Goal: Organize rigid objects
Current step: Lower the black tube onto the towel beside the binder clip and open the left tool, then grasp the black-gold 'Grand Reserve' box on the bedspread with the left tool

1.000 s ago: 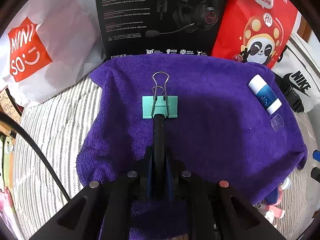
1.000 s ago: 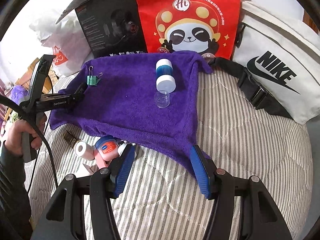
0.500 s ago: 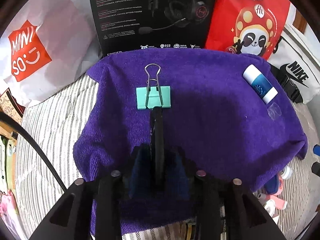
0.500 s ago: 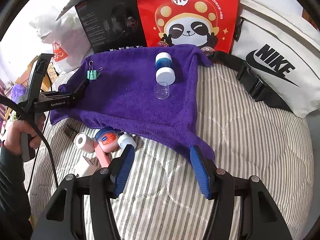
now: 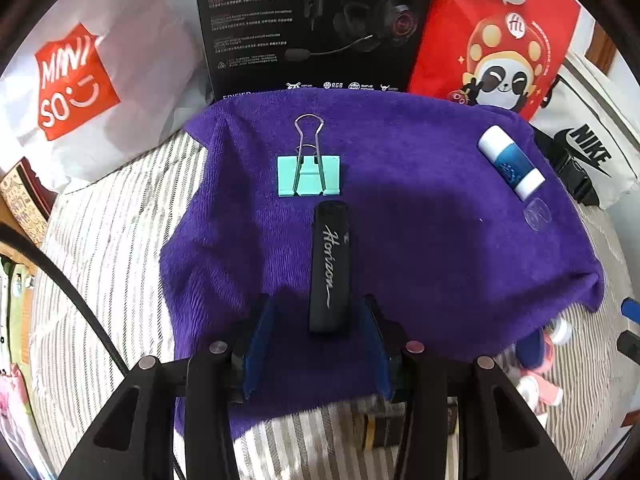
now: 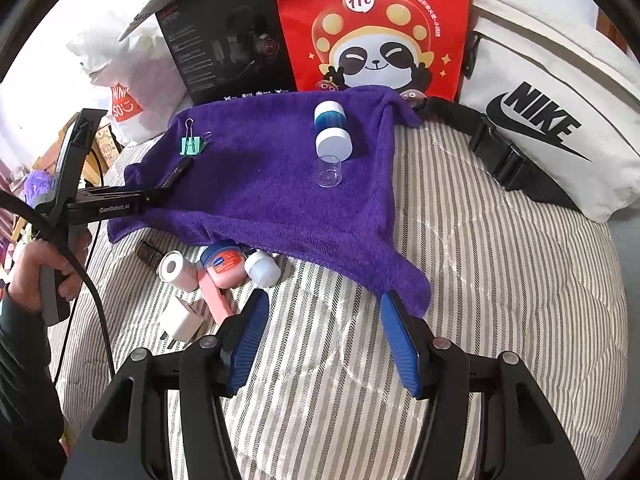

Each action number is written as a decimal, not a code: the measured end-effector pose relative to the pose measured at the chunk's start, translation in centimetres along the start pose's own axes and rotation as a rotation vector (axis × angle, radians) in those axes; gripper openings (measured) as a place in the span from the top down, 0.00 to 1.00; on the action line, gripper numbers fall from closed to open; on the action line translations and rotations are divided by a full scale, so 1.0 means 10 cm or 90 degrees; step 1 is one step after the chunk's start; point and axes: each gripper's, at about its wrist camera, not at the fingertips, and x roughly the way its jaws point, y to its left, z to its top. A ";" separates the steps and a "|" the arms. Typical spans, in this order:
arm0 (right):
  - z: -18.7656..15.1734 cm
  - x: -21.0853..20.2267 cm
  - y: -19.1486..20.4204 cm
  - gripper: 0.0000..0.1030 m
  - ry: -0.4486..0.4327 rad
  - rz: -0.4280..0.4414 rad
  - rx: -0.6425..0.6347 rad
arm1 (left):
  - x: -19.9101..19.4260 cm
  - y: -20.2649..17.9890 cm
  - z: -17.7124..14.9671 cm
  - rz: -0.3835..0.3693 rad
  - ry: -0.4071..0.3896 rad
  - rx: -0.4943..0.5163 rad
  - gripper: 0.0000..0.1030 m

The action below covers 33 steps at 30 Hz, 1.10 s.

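A black stick marked "Horizon" [image 5: 330, 268] lies flat on the purple towel [image 5: 440, 248], its near end between my left gripper's [image 5: 318, 344] open fingers. A mint binder clip [image 5: 309, 174] lies just beyond its far tip. A blue-and-white tube [image 5: 511, 162] and its clear cap [image 5: 537, 213] lie at the towel's right. In the right wrist view the stick [image 6: 176, 172], clip [image 6: 193, 145], tube [image 6: 332, 130] and cap [image 6: 329, 172] show on the towel [image 6: 272, 200]. My right gripper [image 6: 322, 344] is open and empty over the striped bedding, near the towel's front corner.
Loose items lie by the towel's front edge: a Vaseline jar [image 6: 224, 262], a white roll [image 6: 176, 270], a white bottle [image 6: 262, 268], a pink stick [image 6: 214, 296], a white charger [image 6: 182, 322]. A headset box [image 5: 316, 24], red panda bag [image 5: 496, 36], Miniso bag [image 5: 76, 84] and Nike bag [image 6: 548, 120] stand behind.
My left gripper has opened and let go of the black stick, which now lies flat on the towel behind the clip. My right gripper has drawn back slightly, still open.
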 end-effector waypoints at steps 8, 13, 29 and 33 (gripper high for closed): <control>-0.08 -0.12 0.03 0.43 -0.007 0.003 0.007 | -0.43 -0.12 -0.24 -0.008 -0.037 0.015 0.53; -0.15 -0.19 0.10 0.42 -0.012 0.005 0.001 | -0.47 -0.19 -0.42 -0.013 -0.030 0.020 0.48; -0.30 -0.27 0.21 0.42 -0.005 0.015 -0.013 | -0.05 -0.50 -0.40 0.007 0.038 0.002 0.48; -0.33 -0.22 0.23 0.42 0.005 0.017 -0.016 | -0.11 -0.55 -0.50 0.034 0.039 0.031 0.48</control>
